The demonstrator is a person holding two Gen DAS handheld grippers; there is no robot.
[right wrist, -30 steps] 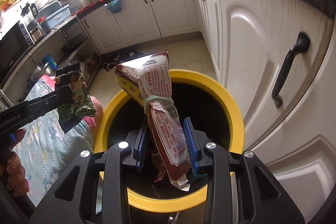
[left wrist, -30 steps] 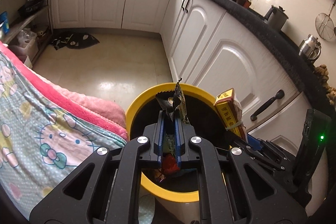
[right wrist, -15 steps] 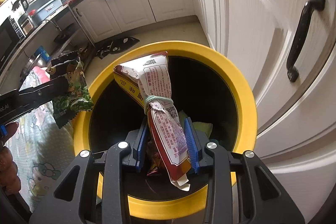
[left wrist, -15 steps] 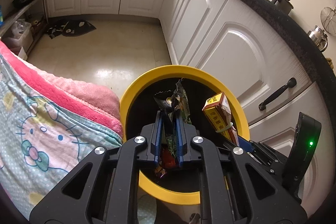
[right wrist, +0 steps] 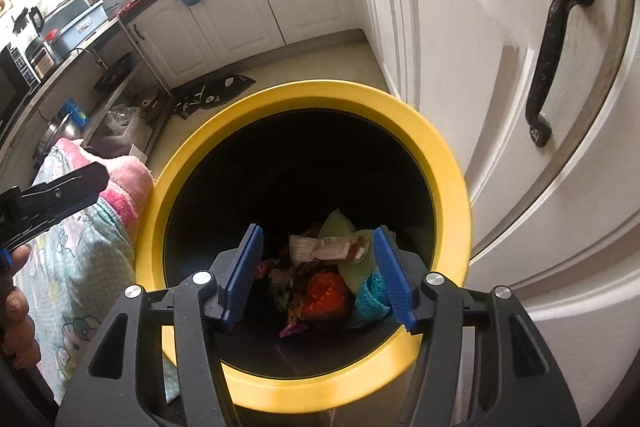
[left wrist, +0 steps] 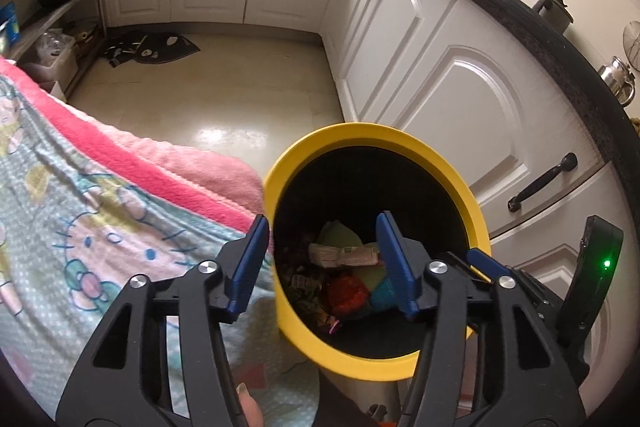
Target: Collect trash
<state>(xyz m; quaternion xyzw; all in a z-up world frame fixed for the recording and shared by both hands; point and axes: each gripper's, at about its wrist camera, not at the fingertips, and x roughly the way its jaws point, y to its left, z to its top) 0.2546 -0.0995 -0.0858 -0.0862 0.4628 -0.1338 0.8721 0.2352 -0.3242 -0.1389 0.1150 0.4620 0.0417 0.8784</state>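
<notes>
A yellow-rimmed black bin (left wrist: pixel 460 183) (right wrist: pixel 448 163) stands below both grippers, against the white cabinets. Wrappers lie at its bottom: a tied red-and-white snack bag (left wrist: pixel 344 254) (right wrist: pixel 324 247) on top of other coloured trash (right wrist: pixel 324 293). My left gripper (left wrist: pixel 320 231) hangs over the bin's left rim, jaws opening, nothing between its blue pads (left wrist: pixel 392 251). My right gripper (right wrist: pixel 316 239) hovers over the bin's mouth, jaws opening too and empty. In the right wrist view the left gripper's black body (right wrist: pixel 52 195) shows at the left edge.
A pink and pale-green cartoon blanket (left wrist: pixel 100 211) covers a surface left of the bin. White cabinet doors with black handles (right wrist: pixel 556 59) stand close on the right. Bare tiled floor (left wrist: pixel 224 95) and a dark mat (left wrist: pixel 152 47) lie beyond.
Both grippers opened. The dark green wrapper left the left gripper and the tied snack bag left the right one; the bag now lies in the bin. Both grippers sank slightly toward it.
</notes>
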